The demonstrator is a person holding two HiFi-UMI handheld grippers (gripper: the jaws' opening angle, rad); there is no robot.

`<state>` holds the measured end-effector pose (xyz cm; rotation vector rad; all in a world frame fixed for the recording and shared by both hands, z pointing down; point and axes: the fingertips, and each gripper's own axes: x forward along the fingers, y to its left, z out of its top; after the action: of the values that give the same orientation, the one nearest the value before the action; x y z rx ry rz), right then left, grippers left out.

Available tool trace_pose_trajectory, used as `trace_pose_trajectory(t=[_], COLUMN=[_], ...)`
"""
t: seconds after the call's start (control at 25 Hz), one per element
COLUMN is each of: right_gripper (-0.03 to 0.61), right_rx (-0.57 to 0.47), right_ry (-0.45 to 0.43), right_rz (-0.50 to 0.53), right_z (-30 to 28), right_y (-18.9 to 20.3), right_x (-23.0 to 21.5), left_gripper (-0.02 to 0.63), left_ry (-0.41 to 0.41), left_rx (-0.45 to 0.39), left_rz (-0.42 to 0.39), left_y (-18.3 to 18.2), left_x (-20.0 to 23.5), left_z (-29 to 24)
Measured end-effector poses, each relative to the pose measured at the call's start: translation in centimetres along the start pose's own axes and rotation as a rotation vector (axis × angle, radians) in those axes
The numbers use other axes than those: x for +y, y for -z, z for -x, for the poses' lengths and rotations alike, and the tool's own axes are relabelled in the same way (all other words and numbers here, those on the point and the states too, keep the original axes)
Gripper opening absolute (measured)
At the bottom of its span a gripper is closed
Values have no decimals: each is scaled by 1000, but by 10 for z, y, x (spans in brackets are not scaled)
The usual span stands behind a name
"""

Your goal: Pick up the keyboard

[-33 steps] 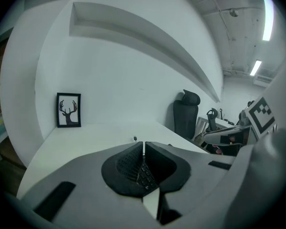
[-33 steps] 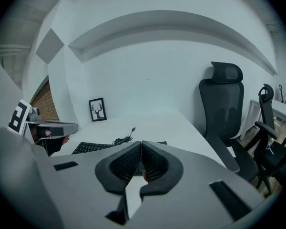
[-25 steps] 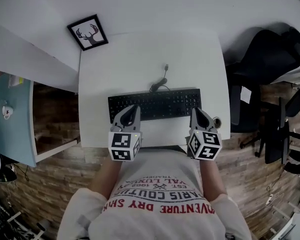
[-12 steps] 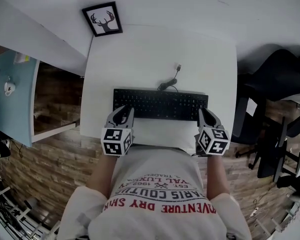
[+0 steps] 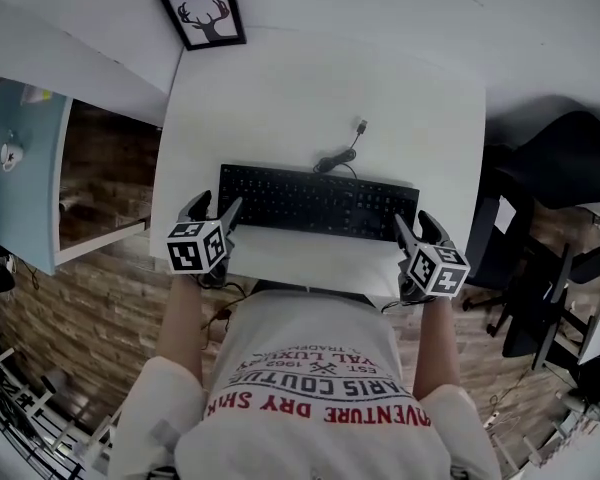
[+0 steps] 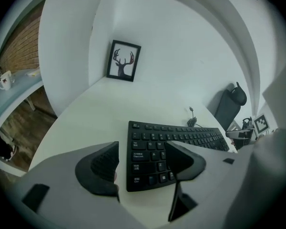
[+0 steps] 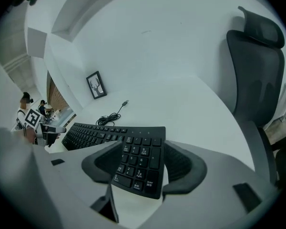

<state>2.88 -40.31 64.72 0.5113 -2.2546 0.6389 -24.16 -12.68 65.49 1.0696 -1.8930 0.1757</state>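
A black keyboard [image 5: 318, 202] lies flat across the white table [image 5: 280, 98], with its coiled cable [image 5: 335, 158] behind it. My left gripper [image 5: 215, 208] is at the keyboard's left end and its jaws are opening. In the left gripper view the left end of the keyboard [image 6: 155, 151] sits between the spread jaws of that gripper [image 6: 140, 163], and the pads do not press on it. My right gripper [image 5: 416, 226] is at the right end and its jaws are opening too. In the right gripper view the number pad of the keyboard [image 7: 138, 159] lies between that gripper's [image 7: 143, 165] pads, untouched.
A framed deer picture [image 5: 202, 15] leans at the table's far left corner. A black office chair [image 5: 570, 158] stands to the right. A light blue desk [image 5: 20, 198] with a mug [image 5: 12, 154] is at the left. The table's near edge runs just behind both grippers.
Both grippers have sunk toward the table and spread apart, from the keyboard's front edge out to its two ends. Their jaws, shut before, now stand wide.
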Motion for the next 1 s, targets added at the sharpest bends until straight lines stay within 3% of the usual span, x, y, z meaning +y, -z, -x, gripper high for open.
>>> trace_pose_trajectory(t=[0.24,0.44,0.6,0.72,0.84,1.0], right_gripper=[258,258,256,256,259,264], right_rx=[73,95,139,177,183,227], right_ry=[-36,-47,-1,47,78,46], right_rz=[-11,-10,43,83,57,-7], right_z=[-13,-15,-17,-18,-19,-24], right_y=[9,10,11,12,10,18], right_x=[-2,-2,-2,-4,-10,-17], left_gripper=[302,302,287,285,285,285], left_ry=[56,96,115,131,137,143], left_rx=[100,180,226,247,251,256], left_rz=[25,-40,-87,-91,-89,-95], left_y=[8,10,10,10,11,10], left_x=[7,5,-1,0,0,-1], left_z=[-17,-26,-30,-31,-31,-31])
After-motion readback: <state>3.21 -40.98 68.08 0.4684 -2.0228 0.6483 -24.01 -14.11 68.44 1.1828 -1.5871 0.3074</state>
